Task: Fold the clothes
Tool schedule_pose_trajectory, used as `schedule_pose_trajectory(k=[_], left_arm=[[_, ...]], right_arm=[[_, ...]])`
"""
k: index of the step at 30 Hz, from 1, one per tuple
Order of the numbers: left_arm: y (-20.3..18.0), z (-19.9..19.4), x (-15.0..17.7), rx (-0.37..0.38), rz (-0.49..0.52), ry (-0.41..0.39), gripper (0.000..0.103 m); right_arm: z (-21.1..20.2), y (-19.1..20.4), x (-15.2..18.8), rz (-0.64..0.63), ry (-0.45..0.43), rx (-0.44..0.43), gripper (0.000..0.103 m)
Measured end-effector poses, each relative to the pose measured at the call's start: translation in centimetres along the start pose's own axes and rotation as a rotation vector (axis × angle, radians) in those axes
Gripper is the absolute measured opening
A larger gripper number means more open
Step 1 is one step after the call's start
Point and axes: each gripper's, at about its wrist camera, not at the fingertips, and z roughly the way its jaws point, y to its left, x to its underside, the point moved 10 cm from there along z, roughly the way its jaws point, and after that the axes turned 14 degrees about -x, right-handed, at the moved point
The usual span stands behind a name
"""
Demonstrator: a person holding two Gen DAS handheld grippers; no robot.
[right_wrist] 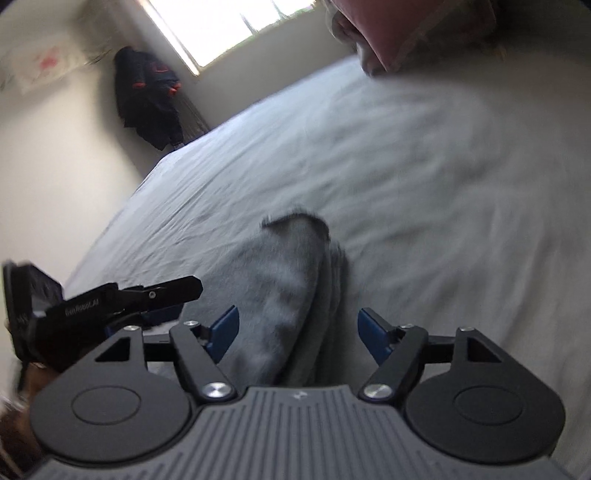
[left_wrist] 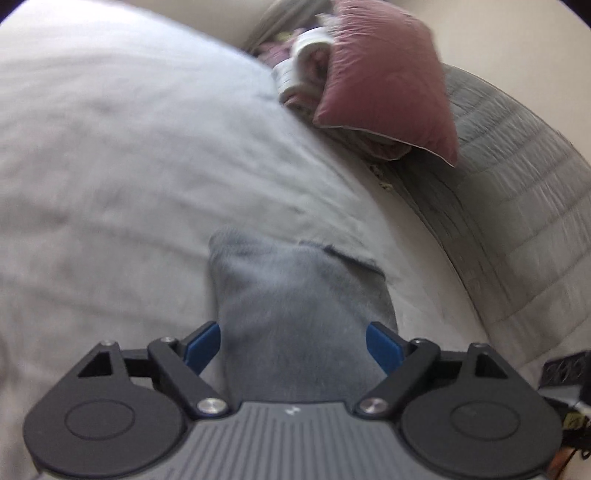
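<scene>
Loosely folded, the fuzzy grey garment lies on the bed, both grippers' jaws released

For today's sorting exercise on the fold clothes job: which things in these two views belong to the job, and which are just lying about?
Job:
grey garment, lying on the bed
left gripper, open
right gripper, open
bed sheet, the folding surface

Lying about:
pink pillow
grey quilt
dark jacket by the wall
window
</scene>
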Motion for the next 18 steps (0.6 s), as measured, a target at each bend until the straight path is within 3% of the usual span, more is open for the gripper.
schedule_pose_trajectory(k=[3,8,12,15,18], left_arm=[[0.7,0.1,1.4,0.032,-0.088,0.054,0.087],[0.5,0.2,3.0,0.134,-0.206,0.066,0.087],[0.4,0.4,3.5,0.124,-0.241,0.027,0.087],[-0.4,0.2,3.9,0.08,-0.206,0.004,0.087],[-1.0,0.2,4.2,0.042,-0.176,-0.01,0.086]], right_arm=[[-1.0,-0.6,0.9,0.129,0.012,-0.02,0.075],[-2.9,-0.6,1.9,0.229,-0.018,-0.083,0.079],[-3.2,-0.7,3.6,0.339,-0.008,-0.149,0.081],[-2.8,-0.2,4.9,0.418,0.005,-0.206,0.081],[-2.5,0.5,5.8,0.444,-0.019,-0.205,0.081]])
